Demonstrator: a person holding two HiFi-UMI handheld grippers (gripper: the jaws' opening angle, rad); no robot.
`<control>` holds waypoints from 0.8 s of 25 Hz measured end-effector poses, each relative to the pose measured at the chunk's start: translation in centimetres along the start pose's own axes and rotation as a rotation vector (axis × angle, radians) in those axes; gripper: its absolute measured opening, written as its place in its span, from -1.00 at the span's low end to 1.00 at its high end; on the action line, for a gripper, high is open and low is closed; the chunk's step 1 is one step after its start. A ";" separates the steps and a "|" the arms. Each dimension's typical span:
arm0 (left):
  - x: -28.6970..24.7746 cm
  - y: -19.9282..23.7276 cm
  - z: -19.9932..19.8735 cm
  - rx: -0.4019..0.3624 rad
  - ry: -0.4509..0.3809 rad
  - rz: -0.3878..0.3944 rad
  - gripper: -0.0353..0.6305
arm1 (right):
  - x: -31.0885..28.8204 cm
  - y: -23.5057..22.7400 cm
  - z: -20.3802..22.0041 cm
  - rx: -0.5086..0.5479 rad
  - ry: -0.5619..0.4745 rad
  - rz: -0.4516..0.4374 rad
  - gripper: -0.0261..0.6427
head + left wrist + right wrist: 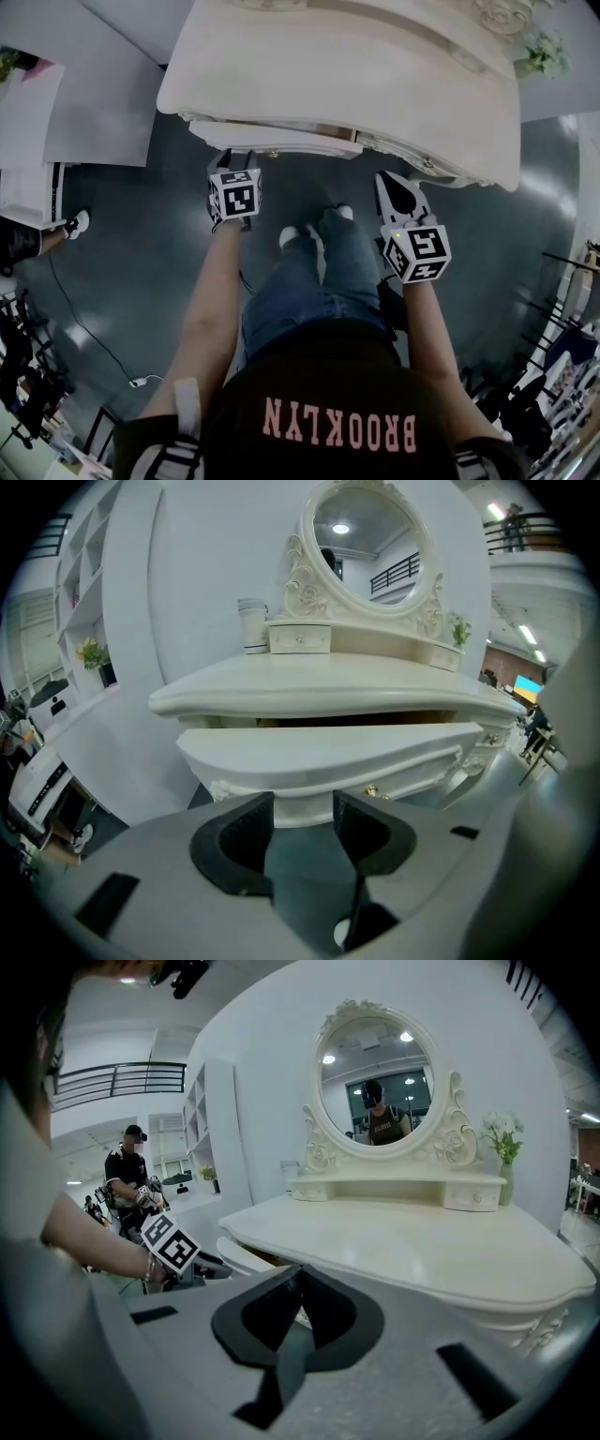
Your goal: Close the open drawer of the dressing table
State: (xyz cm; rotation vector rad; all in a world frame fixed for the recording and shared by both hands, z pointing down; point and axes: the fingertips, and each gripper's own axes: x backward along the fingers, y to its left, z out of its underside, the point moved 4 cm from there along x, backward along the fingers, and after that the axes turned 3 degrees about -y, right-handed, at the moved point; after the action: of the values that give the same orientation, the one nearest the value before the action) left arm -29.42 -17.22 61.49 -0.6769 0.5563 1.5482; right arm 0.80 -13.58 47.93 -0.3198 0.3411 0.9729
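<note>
Head view, from the left: the left gripper is held out low in front of the cream dressing table, its tips just at the front of the open drawer, which juts out under the left part of the tabletop. Left gripper view shows its jaws moderately apart with nothing between them; the drawer's curved white front fills the view just beyond the tips, and whether they touch it cannot be told. Above it are the tabletop, a pale jar and the oval mirror. Further right in the head view, the right gripper hangs below the table's right edge, well apart from the drawer. Right gripper view shows its jaws pressed together, empty, beside the tabletop's rim.
</note>
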 end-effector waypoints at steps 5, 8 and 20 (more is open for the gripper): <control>-0.6 0.1 -0.6 -0.001 -0.004 -0.004 -0.31 | 0.0 0.2 0.2 -0.001 0.007 -0.004 -0.93; -0.9 0.2 -1.0 -0.002 -0.003 0.000 -0.31 | 0.1 0.2 0.3 0.001 0.012 -0.004 -0.93; -2.6 0.1 -2.5 -0.025 -0.019 -0.006 -0.31 | 0.1 0.0 0.6 -0.009 0.017 0.002 -0.93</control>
State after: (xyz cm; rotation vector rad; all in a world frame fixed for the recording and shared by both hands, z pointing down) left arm -29.15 -20.77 61.52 -0.6819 0.5213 1.5570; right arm 0.95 -13.25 48.39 -0.3367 0.3529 0.9739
